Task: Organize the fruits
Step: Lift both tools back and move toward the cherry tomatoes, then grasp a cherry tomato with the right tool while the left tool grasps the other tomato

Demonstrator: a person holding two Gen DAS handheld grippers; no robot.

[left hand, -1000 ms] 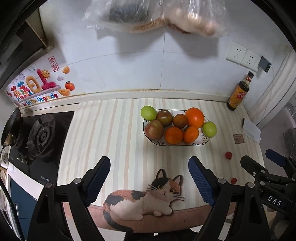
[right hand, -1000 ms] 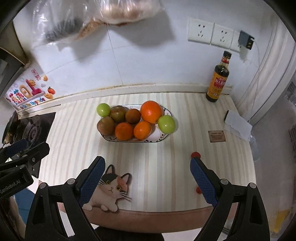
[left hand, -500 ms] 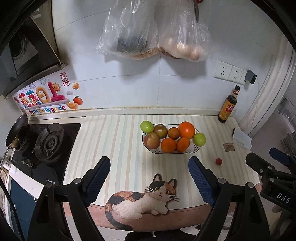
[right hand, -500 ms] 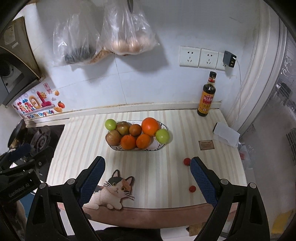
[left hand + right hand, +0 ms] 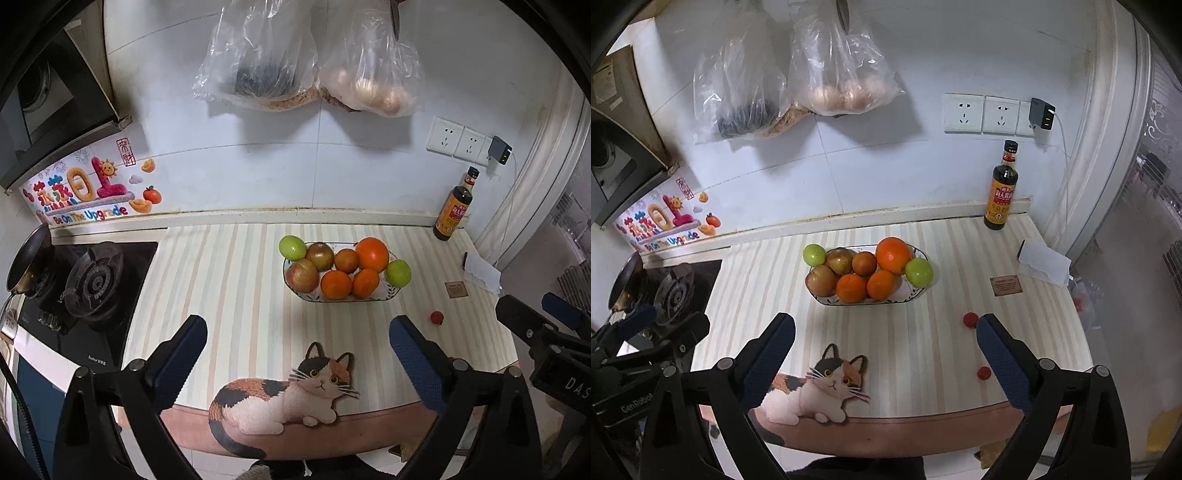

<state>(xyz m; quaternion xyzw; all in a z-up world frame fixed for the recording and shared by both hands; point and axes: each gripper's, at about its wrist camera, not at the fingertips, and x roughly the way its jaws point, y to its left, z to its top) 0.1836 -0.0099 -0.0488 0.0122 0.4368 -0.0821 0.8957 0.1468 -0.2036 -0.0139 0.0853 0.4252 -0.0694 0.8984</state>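
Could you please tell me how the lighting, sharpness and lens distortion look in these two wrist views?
Left wrist view: even indoor light, sharp fruit bowl, strong fisheye bending of the counter edge, dark corners. Right wrist view: equally sharp, plastic bags cast soft wall shadows, mild glare on the sauce bottle.

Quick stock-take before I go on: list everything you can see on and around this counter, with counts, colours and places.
fruit plate: 1, white patterned, mid counter
oranges: 3, orange, on the plate
green fruits: 2, one at each end of the plate
brownish-red fruits: 3, left half of the plate
small red fruits: 2, loose on the counter right of the plate
sauce bottle: 1, dark, back right by the wall
plastic bags: 2, clear, hanging on the wall
card: 1, brown, right of the plate
gas stove: 1, black, far left
left tongs: blue pads, open, empty
right tongs: blue pads, open, empty
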